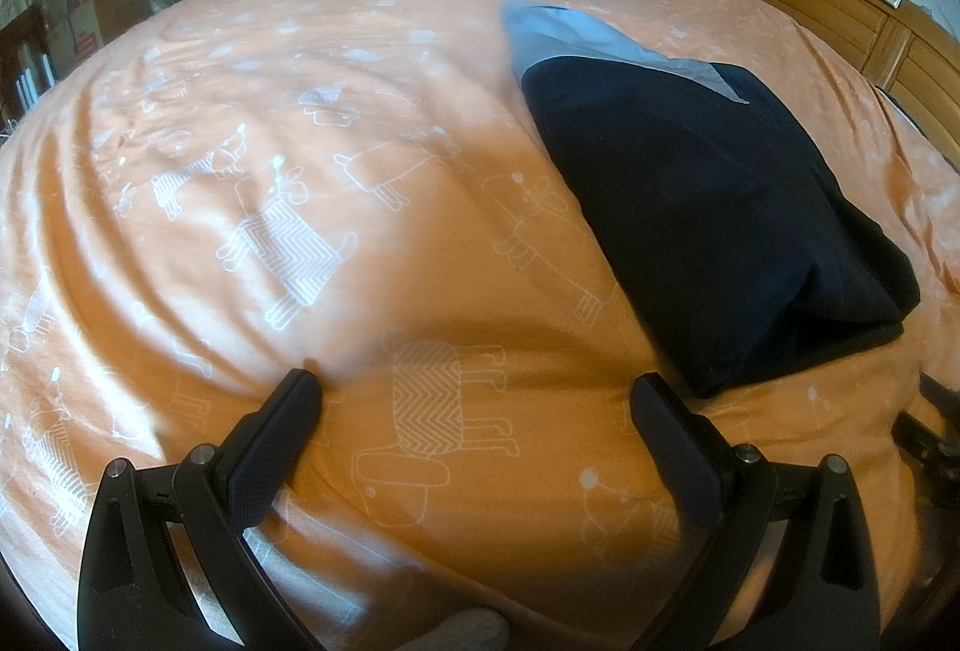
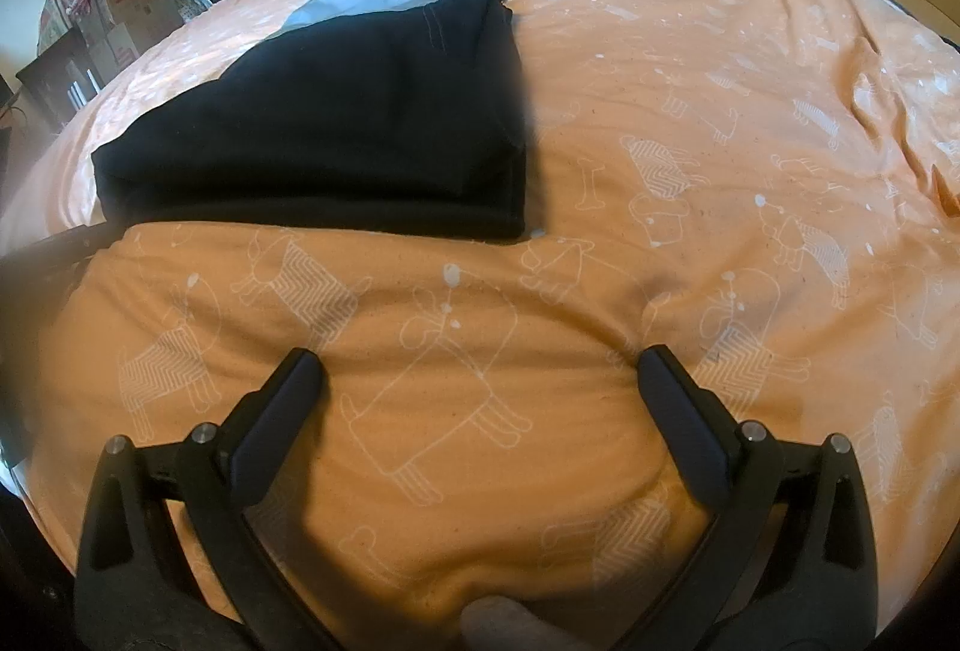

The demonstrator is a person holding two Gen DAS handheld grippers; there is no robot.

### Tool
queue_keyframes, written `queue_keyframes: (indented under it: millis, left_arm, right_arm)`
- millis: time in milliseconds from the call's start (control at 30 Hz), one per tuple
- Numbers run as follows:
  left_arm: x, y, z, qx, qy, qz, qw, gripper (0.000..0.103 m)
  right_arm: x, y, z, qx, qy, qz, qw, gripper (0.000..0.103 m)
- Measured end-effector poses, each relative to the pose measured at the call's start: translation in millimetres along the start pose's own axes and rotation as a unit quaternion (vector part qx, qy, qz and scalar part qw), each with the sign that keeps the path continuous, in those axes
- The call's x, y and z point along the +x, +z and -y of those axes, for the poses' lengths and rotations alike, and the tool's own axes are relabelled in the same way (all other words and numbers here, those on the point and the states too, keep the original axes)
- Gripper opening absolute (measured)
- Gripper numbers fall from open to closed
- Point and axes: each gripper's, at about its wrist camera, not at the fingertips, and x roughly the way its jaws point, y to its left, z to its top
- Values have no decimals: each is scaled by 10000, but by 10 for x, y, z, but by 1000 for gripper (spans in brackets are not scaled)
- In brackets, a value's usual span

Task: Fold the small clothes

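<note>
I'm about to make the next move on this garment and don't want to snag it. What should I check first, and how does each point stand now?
1. Left gripper open and empty: ok.
2. Right gripper open and empty: ok.
3. Dark garment lies folded on the bedsheet, edges stacked: ok.
4. Neither gripper touches the garment; both sit short of its near edge: ok.
5. Sheet flat under the garment: cannot tell; it is wrinkled around it.
6. Light blue part tucked in neatly at the far end: not ok, it sticks out past the dark cloth.
</note>
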Motion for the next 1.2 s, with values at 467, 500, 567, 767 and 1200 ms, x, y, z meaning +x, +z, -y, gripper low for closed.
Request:
queue_keyframes:
  millis: [467, 500, 567, 767, 1200]
  left_arm:
    - [7, 4, 0, -24, -5, -1, 10000, 103]
    - [10, 7, 4, -20, 2, -3, 10000, 103]
    - [13, 14, -3, -21, -3, -8, 10000, 103]
    - [16, 18, 1, -15, 4, -7, 10000, 103]
    - [19, 24, 4, -18, -6, -8, 10000, 103]
  right_arm:
    - [0, 12, 2, 41, 92, 33, 9999, 103]
    - [2, 12, 5, 39, 100, 35, 9999, 103]
    - [3, 14, 1, 42, 108, 37, 9999, 103]
    - [6, 12, 9, 42, 111, 38, 9999, 103]
    - [5, 10, 10, 42, 115, 42, 9999, 103]
